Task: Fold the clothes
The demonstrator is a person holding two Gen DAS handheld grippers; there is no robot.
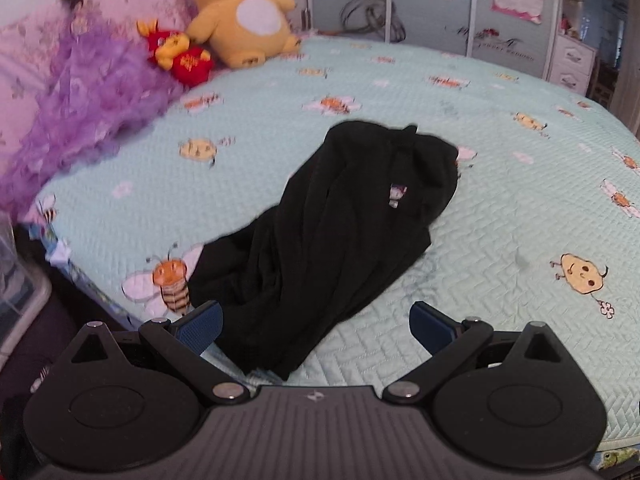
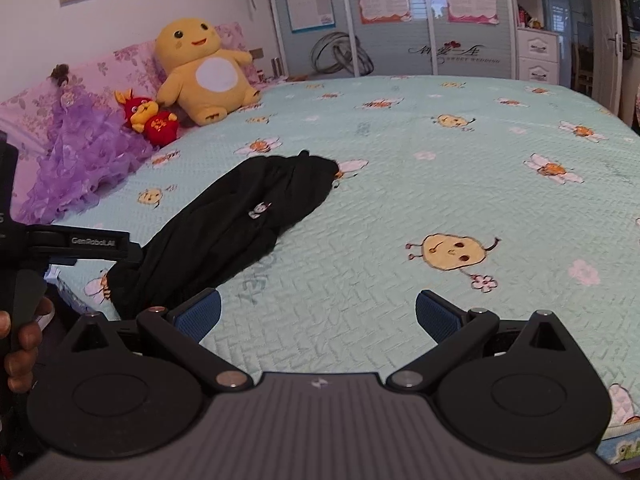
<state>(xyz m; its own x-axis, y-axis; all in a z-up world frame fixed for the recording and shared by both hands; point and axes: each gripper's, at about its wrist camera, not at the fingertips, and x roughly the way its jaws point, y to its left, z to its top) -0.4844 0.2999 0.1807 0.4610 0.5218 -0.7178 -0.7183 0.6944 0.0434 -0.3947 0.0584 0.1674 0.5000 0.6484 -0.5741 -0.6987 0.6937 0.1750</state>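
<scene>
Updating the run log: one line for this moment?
left tongs: open, empty | right tongs: open, empty | black garment: crumpled on bedspread, unfolded

1. The garment [image 1: 340,240] lies bunched on the bed [image 1: 500,208], near its front edge and toward its left side, running from the near left to the far right.
2. The left gripper [image 1: 316,326] hangs over the garment's near end, fingers [image 1: 200,326] spread to either side of it.
3. The right gripper [image 2: 318,316] is to the right of the garment, above bare bedcover.
4. At the head of the bed, far left, the large plush toy [image 2: 204,72] sits against the pillows [image 2: 120,68].
5. The small plush toy [image 2: 150,118] sits just before it, to its left.
6. The ruffled cushion [image 2: 80,156] lies left of both.
7. The wardrobe [image 2: 400,20] stands behind the bed.
</scene>
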